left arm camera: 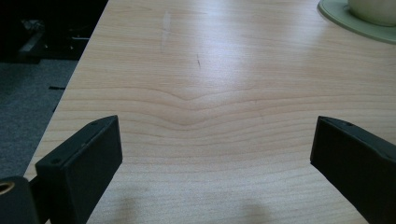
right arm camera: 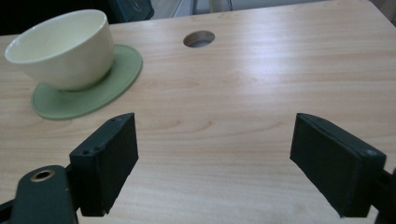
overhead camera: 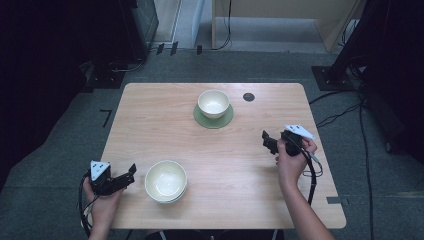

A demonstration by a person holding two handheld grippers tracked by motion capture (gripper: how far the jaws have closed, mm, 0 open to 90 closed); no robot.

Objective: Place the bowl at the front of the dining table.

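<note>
In the high view, we held the left hand-held gripper [overhead camera: 131, 173] at the lower left of the frame, near the front edge of the wooden surface [overhead camera: 250, 165]. Its jaws were released and pointed toward the near bowl [overhead camera: 166, 181], which stood just beside them in the lower middle of the frame, apart from them. The far bowl [overhead camera: 214, 103] stood on a green coaster [overhead camera: 214, 121] in the upper middle of the frame, and a dark round hole [overhead camera: 248, 97] was in the surface to its right. We held the right hand-held gripper [overhead camera: 268, 141] at the right of the frame, well apart from both bowls, with its jaws turned toward the middle of the surface.

In the left gripper view, the two black jaws stood wide apart at the lower corners with only bare wood between them. An edge of the green coaster [left arm camera: 355, 23] with the far bowl [left arm camera: 373, 10] appeared at the upper right corner.

In the right gripper view, the jaws were also released, with nothing between them. The far bowl [right arm camera: 63, 49] sat on the green coaster [right arm camera: 93, 95] at the upper left, and the hole [right arm camera: 199, 38] was at the upper middle.
</note>
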